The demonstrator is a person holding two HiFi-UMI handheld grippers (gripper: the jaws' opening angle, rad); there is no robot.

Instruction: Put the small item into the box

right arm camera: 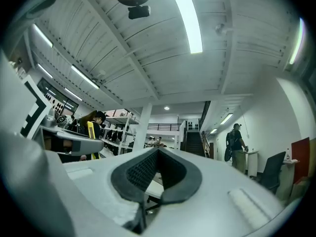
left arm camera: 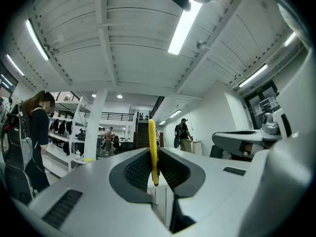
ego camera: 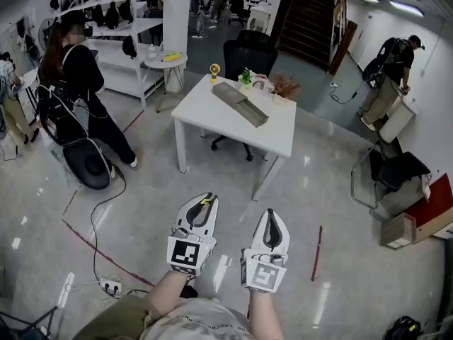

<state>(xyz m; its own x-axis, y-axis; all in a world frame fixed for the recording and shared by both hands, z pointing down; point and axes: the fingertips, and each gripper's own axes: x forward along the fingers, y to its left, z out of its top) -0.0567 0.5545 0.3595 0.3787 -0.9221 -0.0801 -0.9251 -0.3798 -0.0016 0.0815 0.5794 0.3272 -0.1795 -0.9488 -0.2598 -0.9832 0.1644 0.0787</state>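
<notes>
Grippers first, from the head view: the left gripper [ego camera: 206, 202] and the right gripper [ego camera: 272, 217] are held side by side over the glossy floor, fingertips pointing forward. A yellow strip [ego camera: 205, 201] shows at the left fingertips. Well ahead of both pairs of fingers stands a white table [ego camera: 212, 112], and on it lies a long grey box [ego camera: 241, 103], set at a slant with its open side up. Beyond the box, along the table's far edge, are a small yellow fan [ego camera: 214, 70] and a green plant [ego camera: 245, 76]. A black office chair [ego camera: 249, 54] stands behind the table. Far to the left of the left fingers a person in black [ego camera: 74, 76] stands, and far to the right of the right fingers another person [ego camera: 393, 69] bends at a counter. A red tape line [ego camera: 317, 252] lies on the floor just right of the right fingers.

In the left gripper view, the left gripper [left arm camera: 156, 174] is clenched on the yellow strip [left arm camera: 153, 142], which stands upright and edge-on between the ribbed pads, its top rising above the fingertips. The right gripper [left arm camera: 242, 139] shows off to the right of these fingers.

In the right gripper view, the right gripper [right arm camera: 157, 169] has its pads pressed together with nothing between them. To the left of these fingers the left gripper [right arm camera: 69, 144] shows with the yellow strip [right arm camera: 92, 131] in it.
</notes>
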